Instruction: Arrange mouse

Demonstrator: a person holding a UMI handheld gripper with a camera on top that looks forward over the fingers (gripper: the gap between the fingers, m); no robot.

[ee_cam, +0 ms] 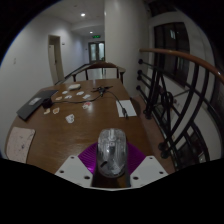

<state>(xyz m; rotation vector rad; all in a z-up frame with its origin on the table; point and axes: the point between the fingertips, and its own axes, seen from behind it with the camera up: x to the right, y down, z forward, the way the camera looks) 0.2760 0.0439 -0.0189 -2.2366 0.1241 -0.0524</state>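
A silvery grey mouse point(110, 150) sits upright between my two fingers, its rounded top pointing ahead over the wooden table point(65, 135). My gripper point(111, 168) is shut on it: the purple pads point(88, 158) press against both of its sides. The white fingers show below it. The mouse's underside is hidden. It appears held just above the near end of the table.
A dark laptop point(33, 103) lies at the table's left edge. A white sheet point(20, 143) lies near left, another sheet point(125, 107) at the right edge. Small white items point(72, 96) lie mid-table. A curved railing point(172, 75) runs along the right.
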